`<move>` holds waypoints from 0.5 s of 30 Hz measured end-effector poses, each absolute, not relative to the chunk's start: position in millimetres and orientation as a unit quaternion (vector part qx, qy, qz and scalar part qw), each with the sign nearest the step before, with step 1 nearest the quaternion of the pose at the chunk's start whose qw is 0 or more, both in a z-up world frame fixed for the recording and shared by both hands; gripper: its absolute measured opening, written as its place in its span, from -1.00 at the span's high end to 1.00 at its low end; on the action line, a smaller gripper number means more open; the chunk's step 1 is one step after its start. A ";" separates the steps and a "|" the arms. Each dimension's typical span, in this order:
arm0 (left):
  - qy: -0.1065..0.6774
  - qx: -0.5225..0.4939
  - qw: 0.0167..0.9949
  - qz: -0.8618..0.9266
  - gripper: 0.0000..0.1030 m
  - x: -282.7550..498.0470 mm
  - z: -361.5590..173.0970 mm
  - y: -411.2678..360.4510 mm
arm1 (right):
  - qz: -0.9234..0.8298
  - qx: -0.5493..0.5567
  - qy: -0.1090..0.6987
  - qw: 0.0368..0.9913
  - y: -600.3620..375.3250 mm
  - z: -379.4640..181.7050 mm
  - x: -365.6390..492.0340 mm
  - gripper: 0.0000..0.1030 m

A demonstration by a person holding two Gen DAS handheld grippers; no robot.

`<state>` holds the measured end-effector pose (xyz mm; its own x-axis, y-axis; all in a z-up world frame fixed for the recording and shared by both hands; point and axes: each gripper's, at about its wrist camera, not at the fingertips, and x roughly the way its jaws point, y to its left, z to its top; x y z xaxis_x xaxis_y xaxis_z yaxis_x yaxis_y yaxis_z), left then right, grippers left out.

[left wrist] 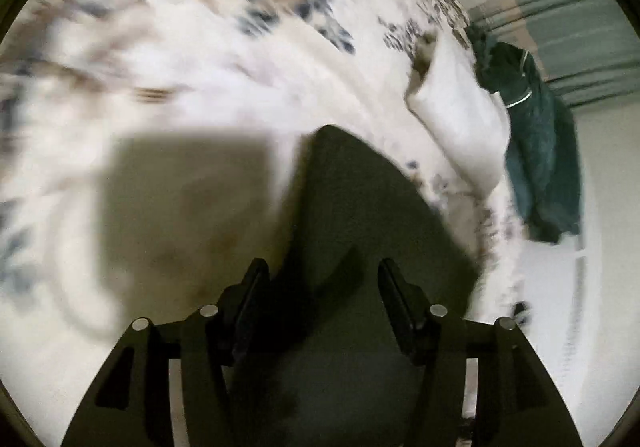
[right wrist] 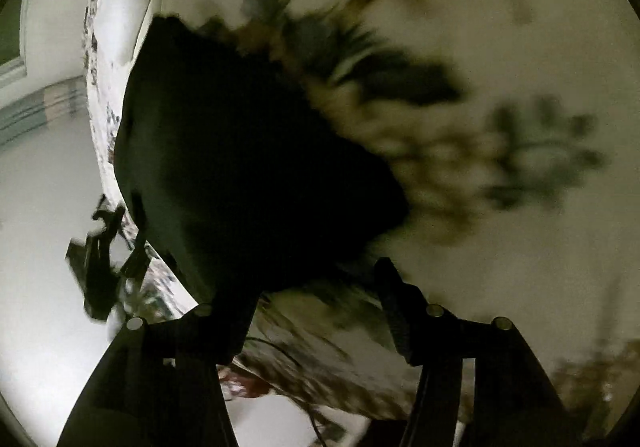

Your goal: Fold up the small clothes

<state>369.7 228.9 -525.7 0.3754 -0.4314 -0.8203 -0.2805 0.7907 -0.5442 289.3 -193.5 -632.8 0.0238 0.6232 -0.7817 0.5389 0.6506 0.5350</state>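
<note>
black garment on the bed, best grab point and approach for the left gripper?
Take the black garment at its pointed far corner, which lies flat and bare on the floral bedspread. Left gripper comes from above, jaws straddling that tip. Probably the cleanest pinch.

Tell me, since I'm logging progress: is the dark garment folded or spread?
Cannot tell. The dark garment lies on the floral bedspread showing a pointed corner, but blur hides any fold lines.

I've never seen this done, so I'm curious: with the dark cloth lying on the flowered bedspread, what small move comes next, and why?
Probably lower the left tool and pinch the dark cloth: its jaws stand apart with the cloth loose between them on the bedspread, so nothing is gripped yet.
</note>
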 end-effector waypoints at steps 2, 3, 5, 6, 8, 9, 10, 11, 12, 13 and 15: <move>0.560 -0.287 0.777 0.004 -0.05 326.2 -511.8 234.3 | 0.032 0.398 0.696 0.597 -205.2 -618.0 289.4 -0.16; 0.567 -0.274 0.776 0.025 -0.05 310.2 -513.7 235.4 | 0.036 0.394 0.692 0.604 -210.8 -611.4 292.0 -0.16; 0.596 -0.239 0.764 0.068 -0.05 275.8 -531.7 234.6 | 0.050 0.384 0.685 0.617 -215.0 -601.5 304.0 -0.16; 0.611 -0.226 0.754 0.087 -0.05 260.5 -542.7 232.4 | 0.057 0.379 0.681 0.624 -209.1 -598.0 309.9 -0.16; 0.645 -0.200 0.728 0.116 -0.05 235.2 -571.3 228.4 | 0.077 0.363 0.676 0.637 -192.0 -595.8 329.3 -0.16; 0.653 -0.189 0.723 0.121 -0.07 225.5 -584.5 223.6 | 0.085 0.354 0.676 0.641 -183.5 -596.8 336.8 -0.16; 0.646 -0.182 0.732 0.119 -0.19 221.2 -588.4 219.7 | 0.099 0.331 0.679 0.648 -169.8 -599.0 349.8 -0.16; 0.633 -0.174 0.745 0.119 -0.37 218.6 -589.0 215.0 | 0.108 0.309 0.686 0.650 -150.6 -607.6 358.0 -0.16; 0.625 -0.178 0.751 0.115 -0.55 220.7 -592.2 210.5 | 0.114 0.272 0.704 0.646 -133.7 -618.5 366.9 -0.15; 0.623 -0.187 0.753 0.101 -1.00 224.9 -596.8 206.7 | 0.114 0.246 0.718 0.641 -124.3 -627.4 373.7 0.23; 0.642 -0.158 0.742 0.111 -1.00 236.5 -607.6 197.1 | 0.111 0.231 0.723 0.642 -114.0 -636.7 377.4 0.73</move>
<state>236.5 197.1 -607.6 0.1500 -0.0388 -0.9879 -0.3677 0.9254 -0.0921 377.4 -114.0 -636.7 -0.0700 0.4762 -0.8765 0.1915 0.8688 0.4567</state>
